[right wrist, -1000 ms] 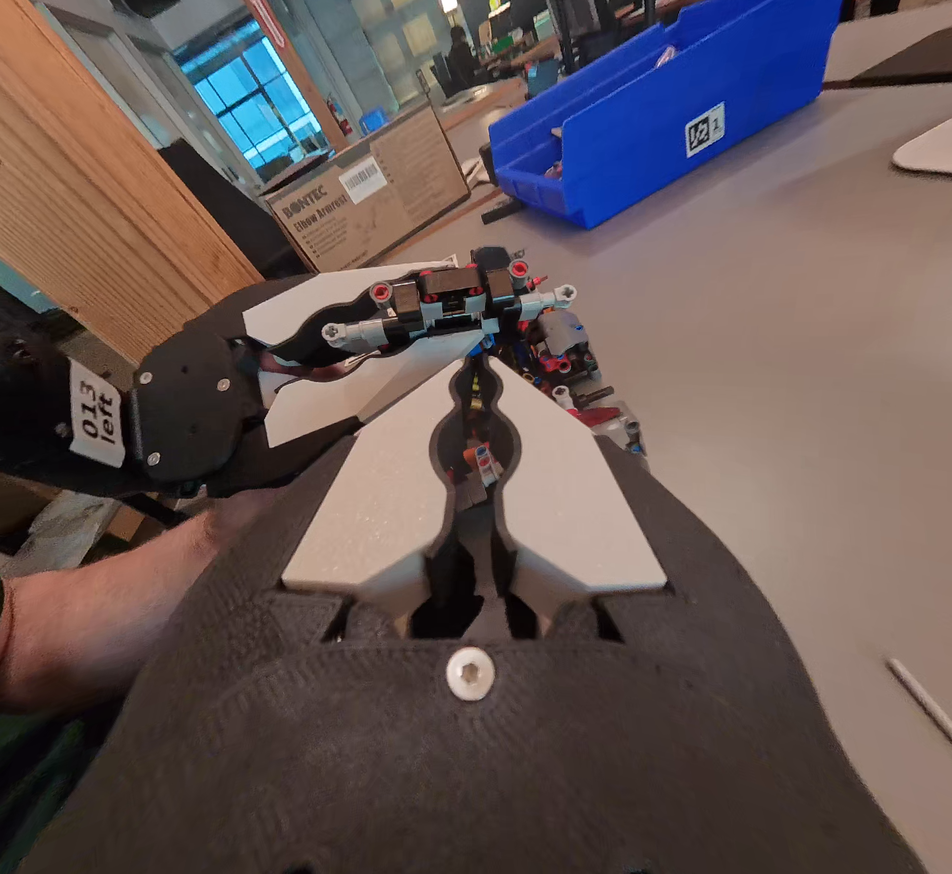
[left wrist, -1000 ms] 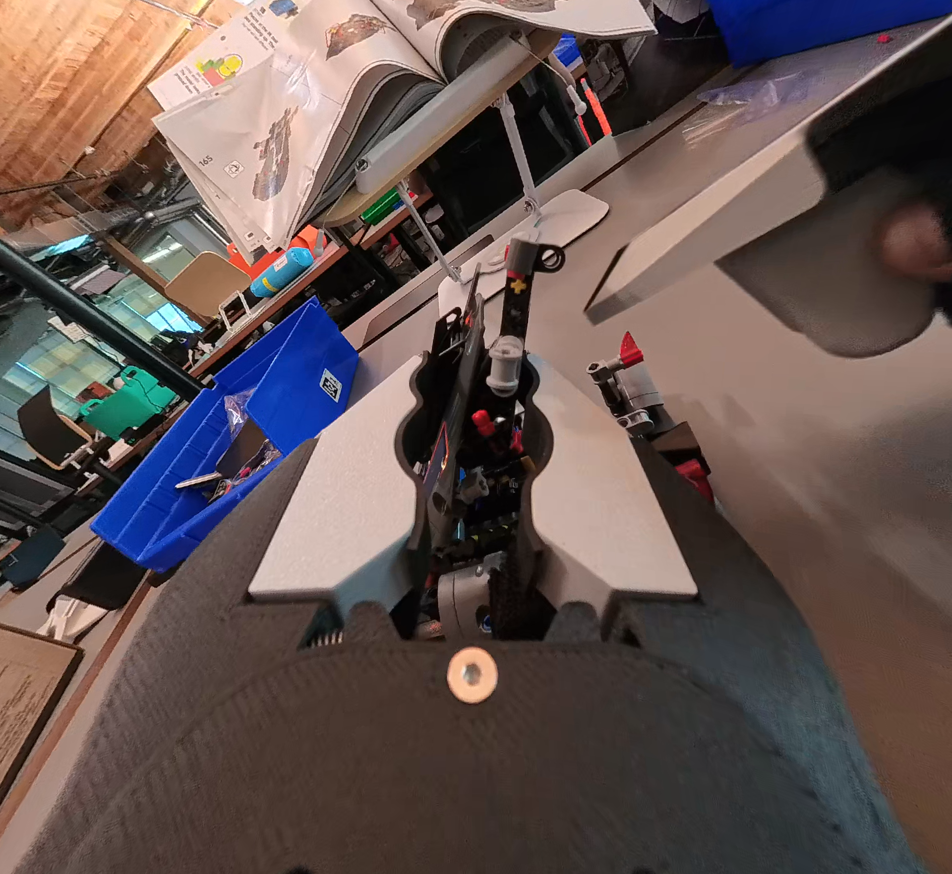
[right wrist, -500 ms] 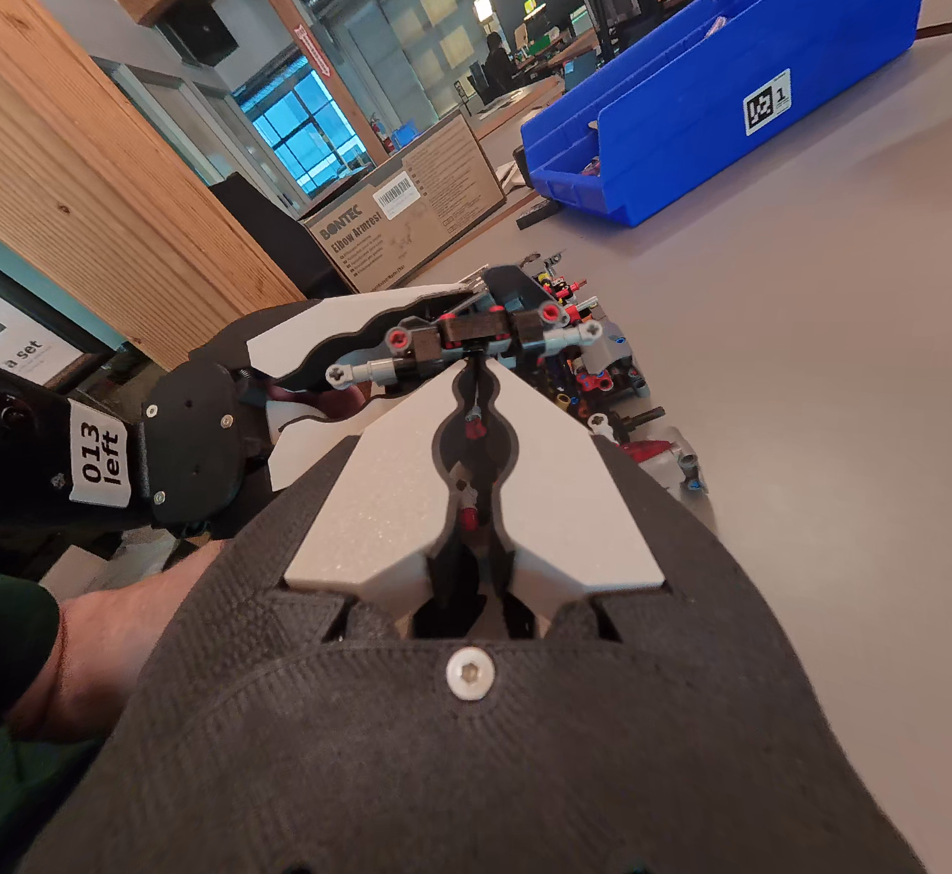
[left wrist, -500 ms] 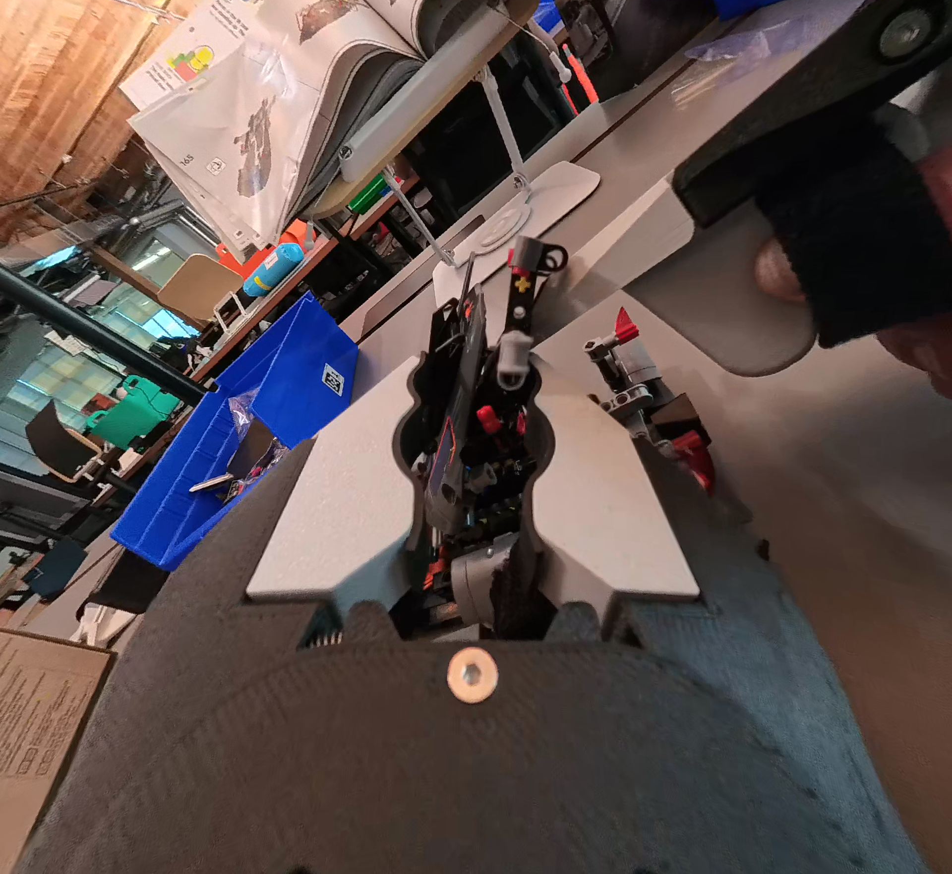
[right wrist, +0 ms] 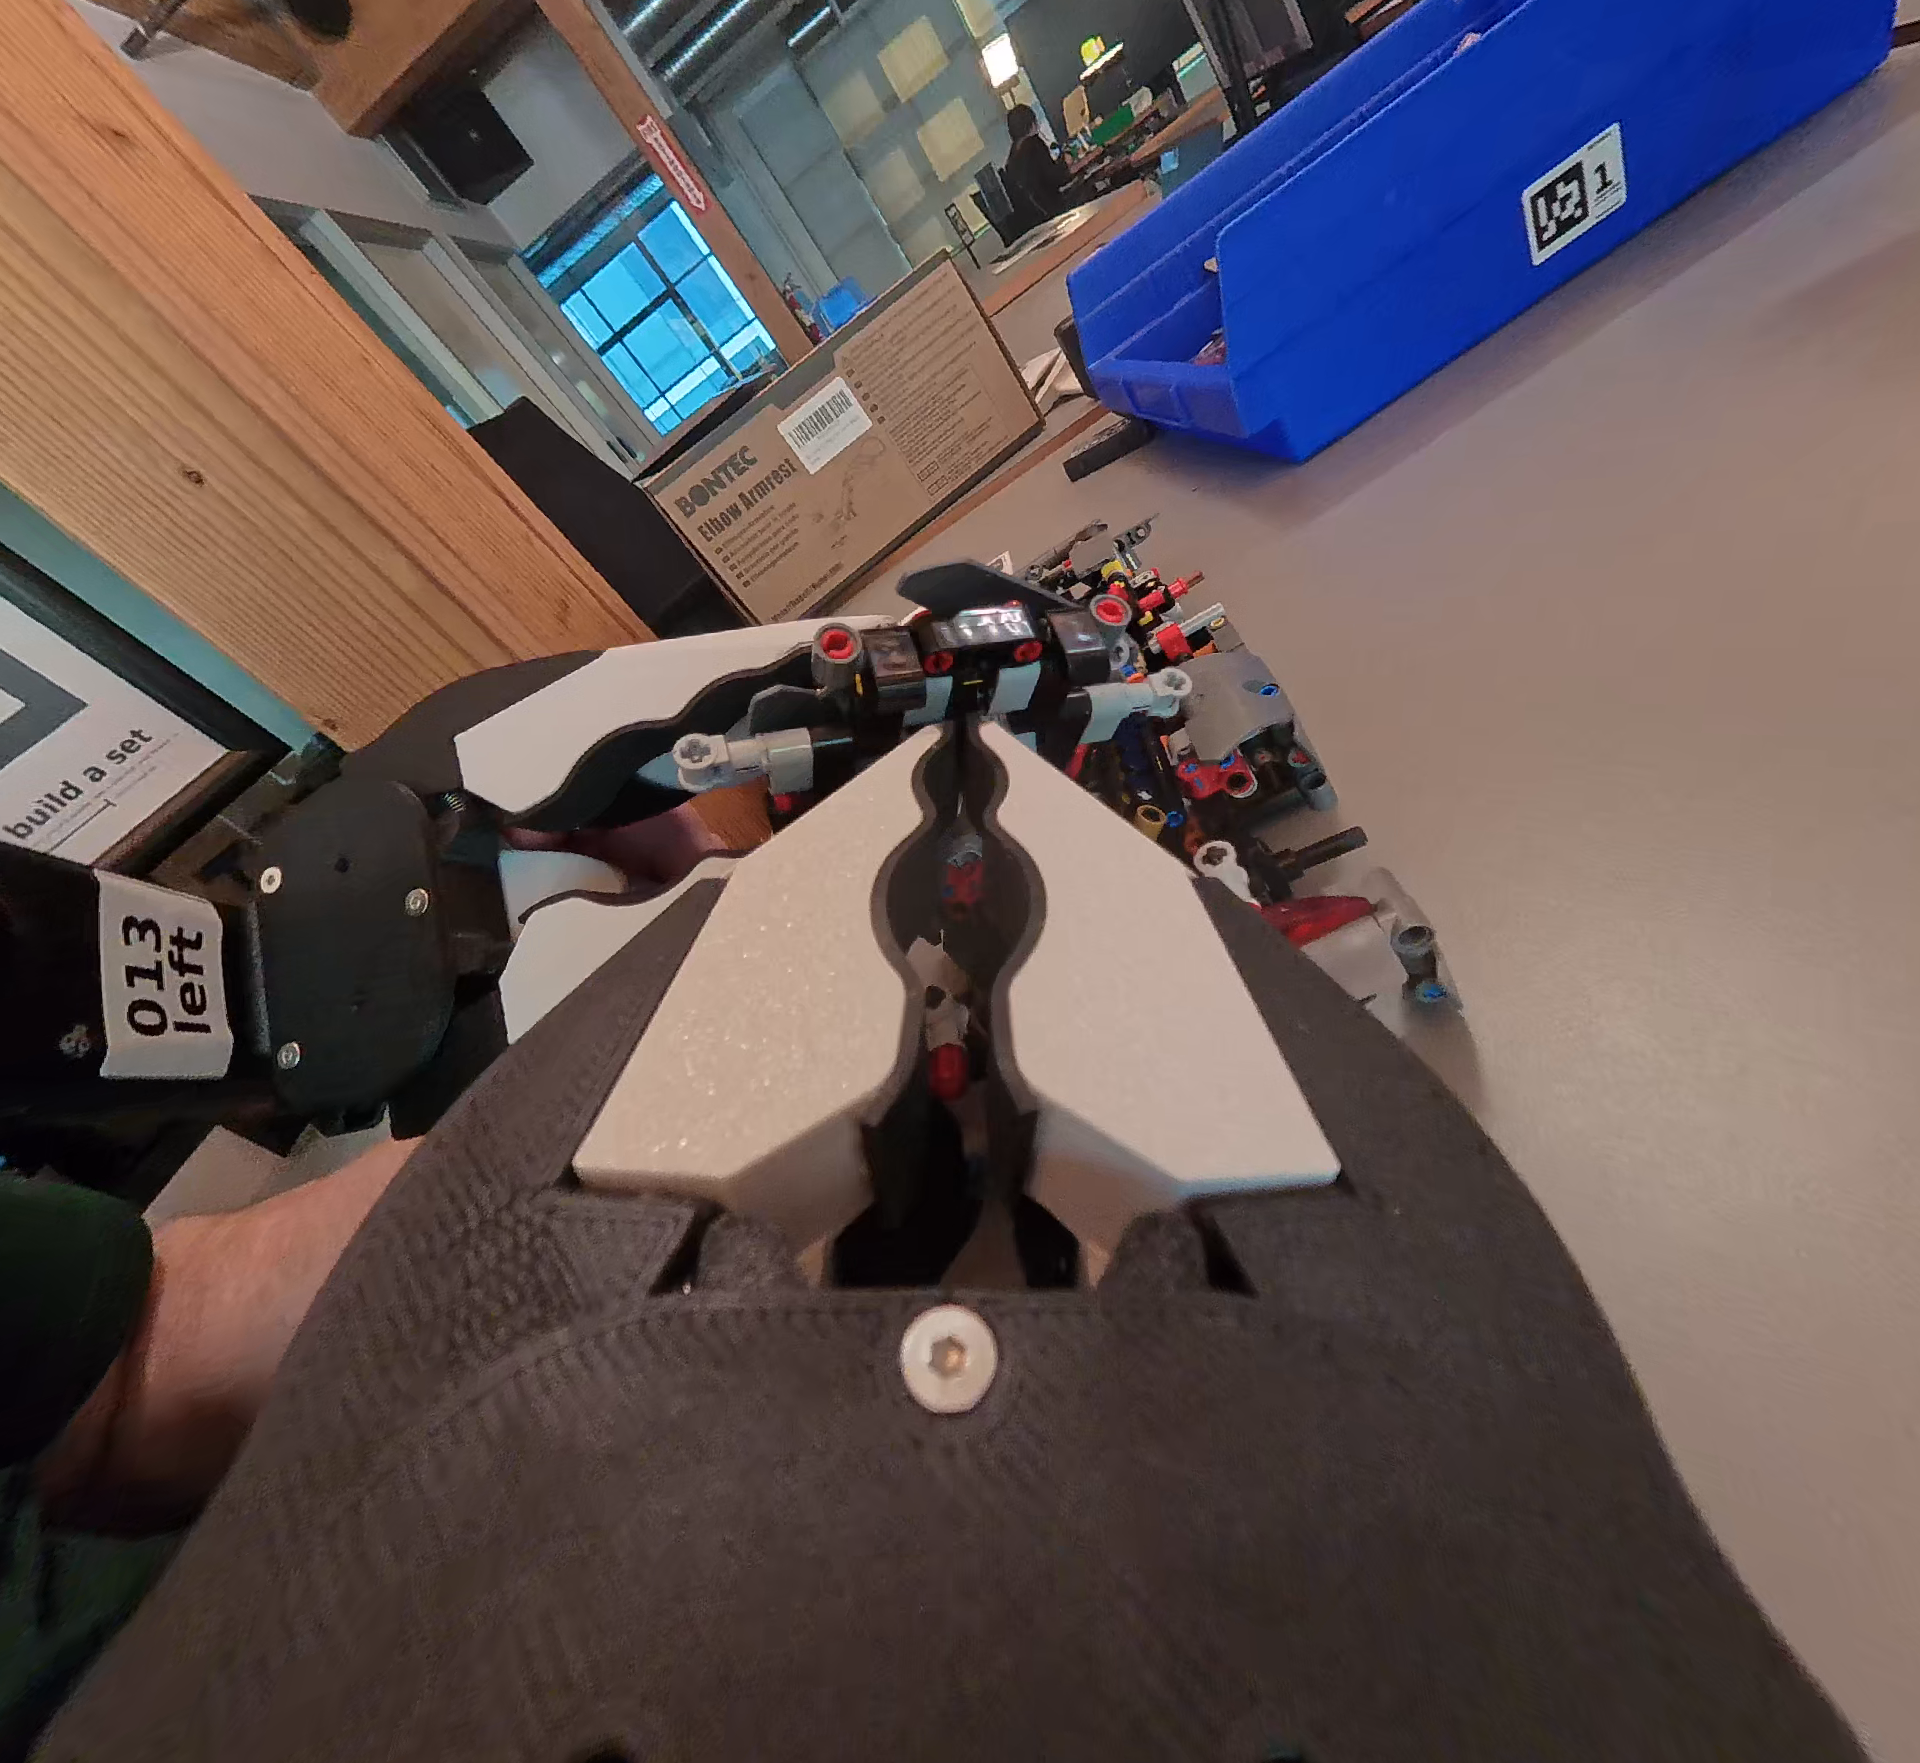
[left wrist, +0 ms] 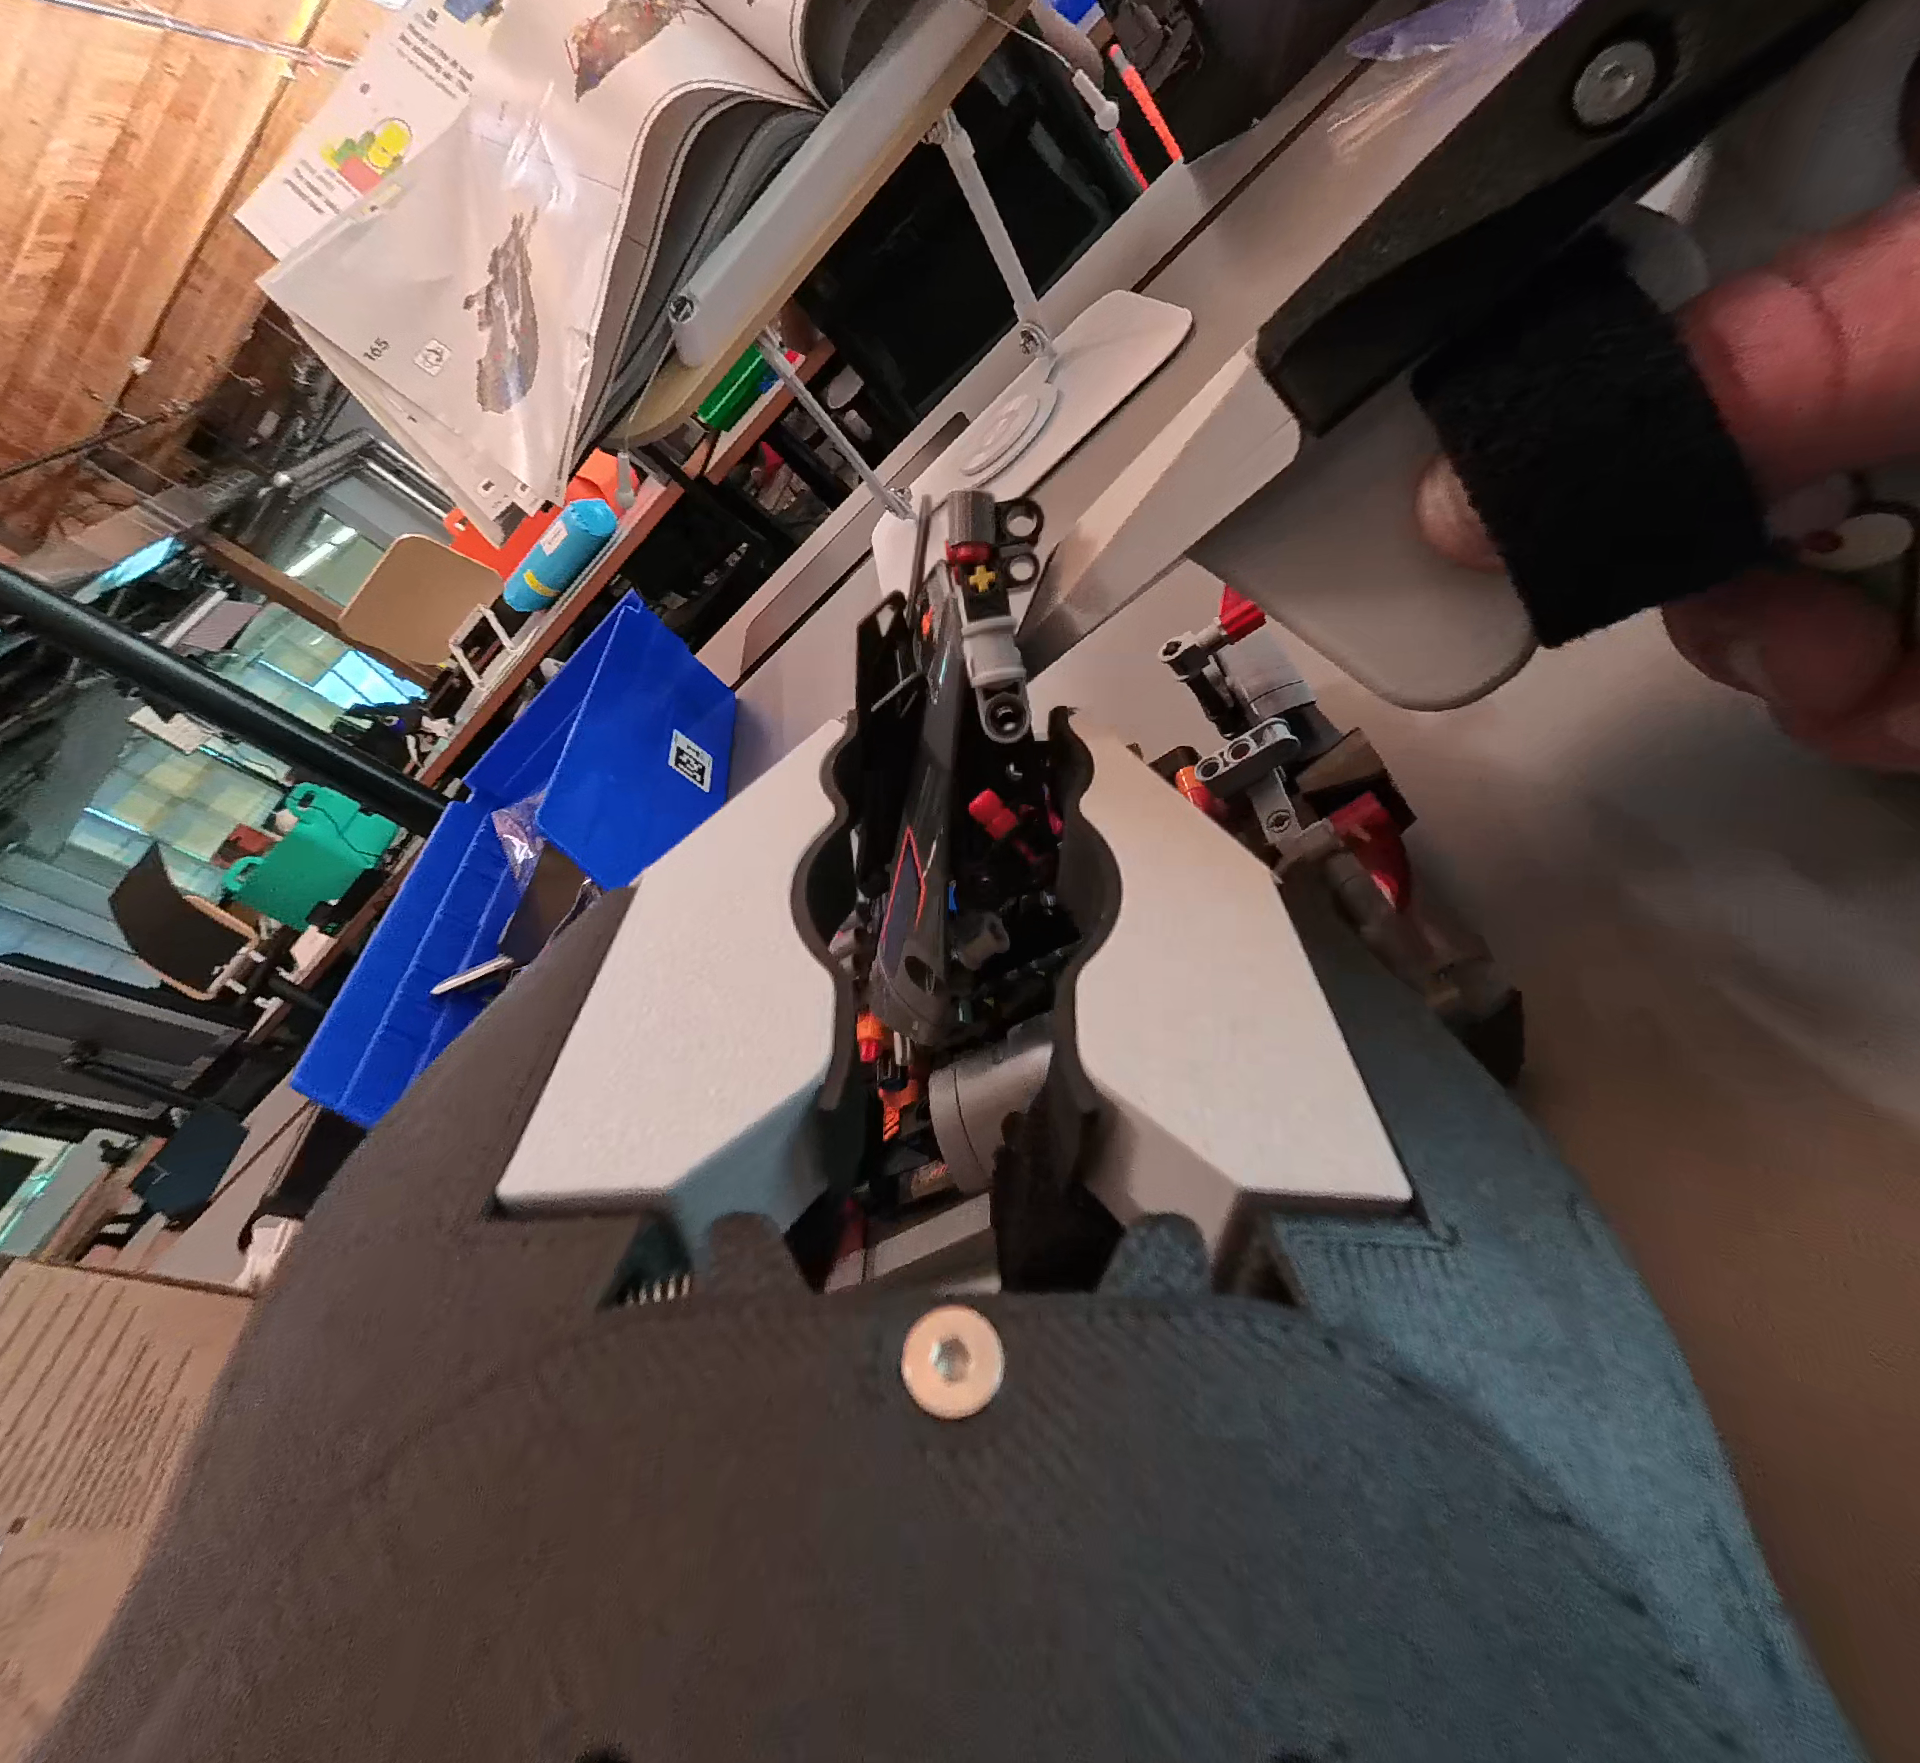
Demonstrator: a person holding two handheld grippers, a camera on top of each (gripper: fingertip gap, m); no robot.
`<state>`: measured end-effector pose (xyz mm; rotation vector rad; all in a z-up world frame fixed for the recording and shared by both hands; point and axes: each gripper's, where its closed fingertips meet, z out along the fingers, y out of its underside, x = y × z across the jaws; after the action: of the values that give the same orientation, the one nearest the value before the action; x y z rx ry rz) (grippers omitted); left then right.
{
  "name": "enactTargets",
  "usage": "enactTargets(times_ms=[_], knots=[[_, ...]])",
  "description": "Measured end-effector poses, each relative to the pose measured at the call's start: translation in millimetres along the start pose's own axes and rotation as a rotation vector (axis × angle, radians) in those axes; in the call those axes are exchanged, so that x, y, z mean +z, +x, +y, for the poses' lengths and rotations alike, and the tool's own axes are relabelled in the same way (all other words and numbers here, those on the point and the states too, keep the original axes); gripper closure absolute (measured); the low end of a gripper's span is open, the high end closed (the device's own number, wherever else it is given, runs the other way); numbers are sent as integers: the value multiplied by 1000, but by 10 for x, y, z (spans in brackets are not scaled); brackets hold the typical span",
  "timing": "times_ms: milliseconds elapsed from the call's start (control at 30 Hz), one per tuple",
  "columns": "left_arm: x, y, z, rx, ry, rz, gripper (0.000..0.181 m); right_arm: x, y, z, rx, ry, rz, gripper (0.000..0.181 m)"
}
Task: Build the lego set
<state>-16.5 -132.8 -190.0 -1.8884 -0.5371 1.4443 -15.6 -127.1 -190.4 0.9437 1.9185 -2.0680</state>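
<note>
Cardboard box [right wrist: 852,466] sits at ten o'clock in the right wrist view, on the far side of the grey desk [right wrist: 1610,778]. Nearer, at nine o'clock, the left hand-held gripper [right wrist: 831,726] reaches in, clenched on a long black-and-grey lego assembly [right wrist: 935,674] that it holds up off the desk. At the centre, the right hand-held gripper [right wrist: 961,747] has its fingers closed down to a thin slit, with a small red-and-white piece [right wrist: 951,1007] showing in the gap further back; its tips meet the assembly from below. Just past it, at one o'clock, a heap of loose lego parts [right wrist: 1195,757] lies on the desk, and a blue bin [right wrist: 1455,259] stands well apart at two o'clock.

In the left wrist view an open instruction book [left wrist: 644,113] rests on a stand at eleven o'clock.

The step in hand looks like seating a small piece into the assembly. To do it well, the left side should keep the assembly rigid, while the right side lines up squarely with the hole and presses straight along its axis. A slanted push could twist the assembly in the grip or pop pins loose.
</note>
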Motion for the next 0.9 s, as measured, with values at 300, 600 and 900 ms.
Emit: enactTargets(times_ms=[300,600,900], knots=[[-40,-11,9,-8,9,-6,149,-20,12,47,-12,-35,21,181],[-18,-62,-10,-66,36,16,150,2,20,142,4,-106,-5,173],[-23,-47,-17,-94,54,76,150,50,-10,79,40,-79,-73,181]])
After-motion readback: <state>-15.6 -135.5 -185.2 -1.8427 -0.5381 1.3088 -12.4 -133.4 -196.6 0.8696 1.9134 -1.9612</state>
